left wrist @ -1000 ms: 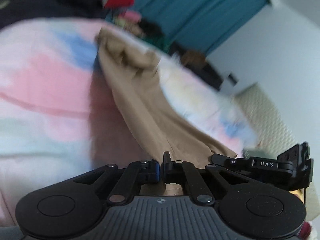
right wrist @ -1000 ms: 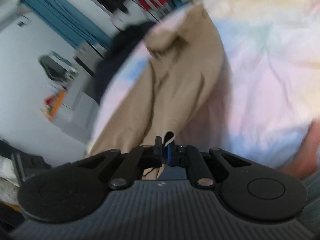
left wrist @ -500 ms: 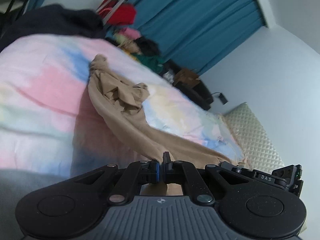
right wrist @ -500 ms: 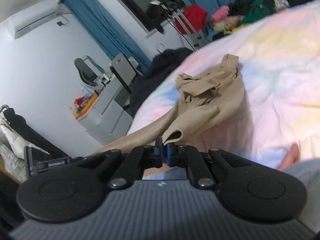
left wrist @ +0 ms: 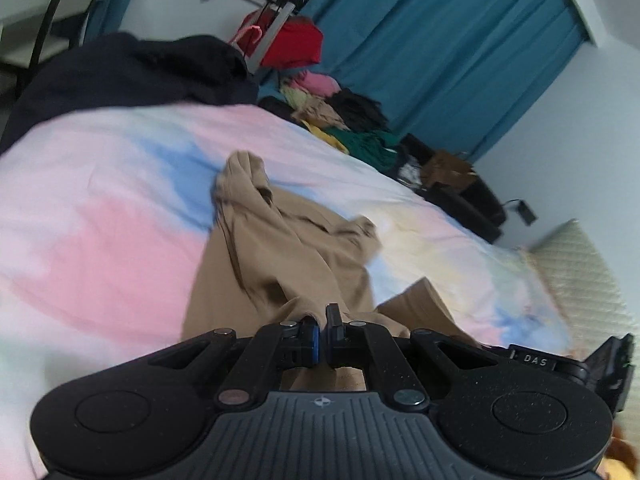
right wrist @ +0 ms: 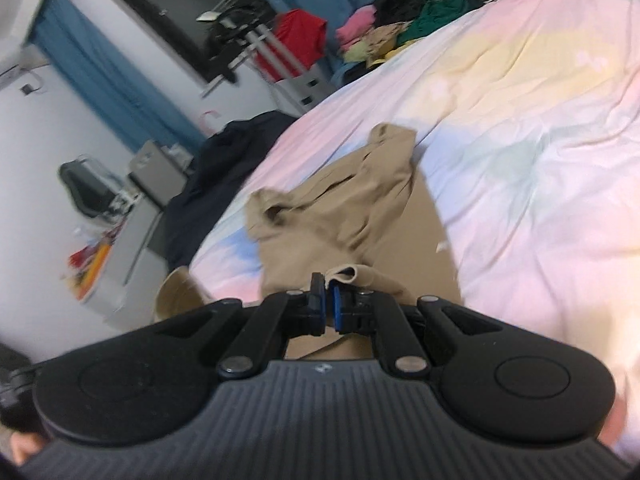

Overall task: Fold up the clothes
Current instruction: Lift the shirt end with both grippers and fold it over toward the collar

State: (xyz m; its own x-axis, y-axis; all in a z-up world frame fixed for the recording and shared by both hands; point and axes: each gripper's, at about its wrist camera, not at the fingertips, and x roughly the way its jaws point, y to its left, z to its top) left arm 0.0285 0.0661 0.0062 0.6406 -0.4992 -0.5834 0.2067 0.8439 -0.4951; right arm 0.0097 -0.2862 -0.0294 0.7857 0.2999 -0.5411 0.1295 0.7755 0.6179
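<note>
Two pinched edges told the step: in the left wrist view the left gripper [left wrist: 323, 322] was clenched on the near hem of the crumpled tan cotton garment [left wrist: 280, 256], which lay on the pastel tie-dye bedsheet [left wrist: 100, 208]. In the right wrist view the right gripper [right wrist: 327, 300] likewise gripped a rolled tan edge, the far part bunched; spreading was apparently under way, and the next move called for drawing it flat.

Mounted behind each tool, looking forward and downward, close over the bed [left wrist: 100, 208]. Shared between both: the tan garment [left wrist: 280, 264] [right wrist: 360, 208] and blue curtains [left wrist: 440, 40] [right wrist: 100, 80].
</note>
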